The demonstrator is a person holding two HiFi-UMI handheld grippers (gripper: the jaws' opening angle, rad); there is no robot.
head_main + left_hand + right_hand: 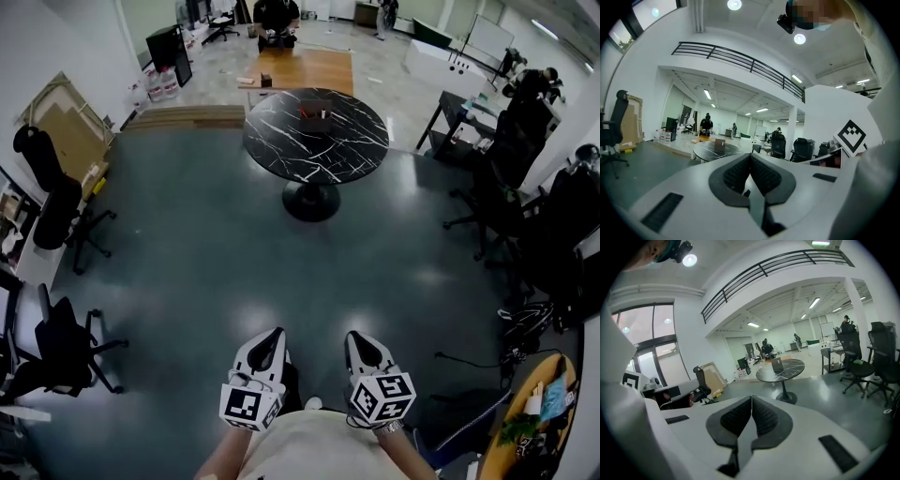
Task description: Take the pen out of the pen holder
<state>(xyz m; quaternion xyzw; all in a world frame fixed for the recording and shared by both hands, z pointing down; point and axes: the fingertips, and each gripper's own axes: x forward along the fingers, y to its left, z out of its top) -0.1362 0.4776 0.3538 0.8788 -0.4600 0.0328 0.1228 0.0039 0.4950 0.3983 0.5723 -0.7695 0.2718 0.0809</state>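
Head view: pen holder (317, 115) far beyond closed jaws

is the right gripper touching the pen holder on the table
Apart. The head view shows a wide stretch of open floor between the right gripper and the pen holder, which stands far off on the round table.

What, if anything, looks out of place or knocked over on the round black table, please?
Nothing stands out. The pen holder stands upright on the round table, nothing looks spilled there, and the left gripper and right gripper are both shut and empty, far from it.
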